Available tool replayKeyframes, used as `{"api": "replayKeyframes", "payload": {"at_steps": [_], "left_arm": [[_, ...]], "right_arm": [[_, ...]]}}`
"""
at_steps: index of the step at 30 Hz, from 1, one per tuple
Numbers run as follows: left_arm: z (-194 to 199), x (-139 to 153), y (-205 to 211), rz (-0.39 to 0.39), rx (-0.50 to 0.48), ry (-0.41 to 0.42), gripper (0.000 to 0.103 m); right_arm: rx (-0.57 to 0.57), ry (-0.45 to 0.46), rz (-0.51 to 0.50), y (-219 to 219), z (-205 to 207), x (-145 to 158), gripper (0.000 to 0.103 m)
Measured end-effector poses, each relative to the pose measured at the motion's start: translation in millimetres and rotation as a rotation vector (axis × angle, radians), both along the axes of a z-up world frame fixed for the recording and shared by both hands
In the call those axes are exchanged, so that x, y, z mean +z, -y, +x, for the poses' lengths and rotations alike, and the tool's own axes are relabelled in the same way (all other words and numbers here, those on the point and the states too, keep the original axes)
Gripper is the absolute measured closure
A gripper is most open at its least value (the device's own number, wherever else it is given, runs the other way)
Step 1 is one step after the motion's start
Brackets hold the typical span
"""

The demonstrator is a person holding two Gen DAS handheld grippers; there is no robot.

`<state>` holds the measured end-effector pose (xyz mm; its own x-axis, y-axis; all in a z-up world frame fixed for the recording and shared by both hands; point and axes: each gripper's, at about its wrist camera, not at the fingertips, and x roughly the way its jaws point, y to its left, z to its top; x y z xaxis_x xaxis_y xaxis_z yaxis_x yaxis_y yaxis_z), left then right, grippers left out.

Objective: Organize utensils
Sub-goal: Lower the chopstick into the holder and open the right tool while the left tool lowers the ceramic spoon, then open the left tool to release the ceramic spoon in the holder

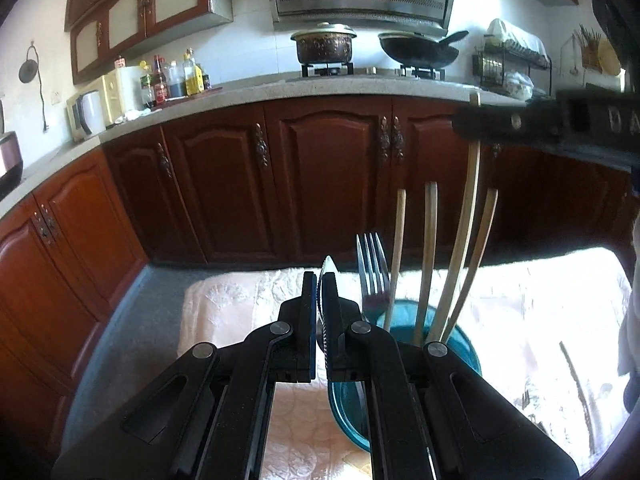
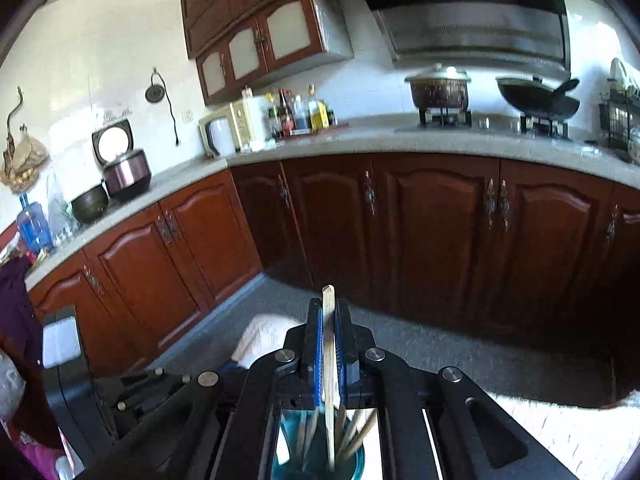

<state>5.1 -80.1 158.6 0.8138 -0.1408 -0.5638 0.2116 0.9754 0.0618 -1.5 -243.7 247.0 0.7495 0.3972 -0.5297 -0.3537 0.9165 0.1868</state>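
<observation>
Left gripper jaws clamp a knife; right gripper jaws clamp a chopstick over teal holder, bottom center.

Chopsticks and a fork stand in a cup on a cloth-covered table, cabinets behind.

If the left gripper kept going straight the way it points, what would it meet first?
Probably the cloth-covered table: the left gripper, shut on a knife, points down past the left of the teal holder. Depth is unclear.
</observation>
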Motion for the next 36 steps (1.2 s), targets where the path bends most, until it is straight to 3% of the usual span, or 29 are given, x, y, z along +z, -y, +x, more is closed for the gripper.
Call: {"api": "replayKeyframes", "payload": {"at_steps": [8,17,19,20,21,27,30,34,36], "left_arm": [[-4,-19,3,-0.010,-0.007,-0.044,0.102],[-9,-29,12,-0.019,-0.019,-0.087,0.102],[-9,-31,13,-0.026,-0.019,-0.100,0.101],[-9,-32,12,-0.030,-0.020,-0.107,0.101],[-9,-33,12,-0.033,-0.021,-0.114,0.101],[-9,-32,11,-0.048,-0.023,-0.139,0.101],[-9,-32,10,-0.062,-0.022,-0.158,0.098],[-11,-31,7,-0.074,-0.016,-0.166,0.081],[-13,-30,4,-0.083,-0.014,-0.165,0.078]], "right_arm": [[0.007,-0.095,0.002,11,-8,-37,0.098],[-0.011,-0.145,0.020,20,-4,-45,0.098],[-0.018,-0.151,0.021,22,-4,-46,0.088],[-0.022,-0.152,0.025,24,-6,-46,0.074],[-0.024,-0.153,0.034,26,-7,-46,0.070],[-0.032,-0.174,0.045,32,-13,-48,0.069],[-0.040,-0.181,0.047,35,-19,-49,0.066],[-0.047,-0.183,0.042,36,-28,-49,0.064],[-0.049,-0.192,0.036,36,-31,-51,0.063]]}}
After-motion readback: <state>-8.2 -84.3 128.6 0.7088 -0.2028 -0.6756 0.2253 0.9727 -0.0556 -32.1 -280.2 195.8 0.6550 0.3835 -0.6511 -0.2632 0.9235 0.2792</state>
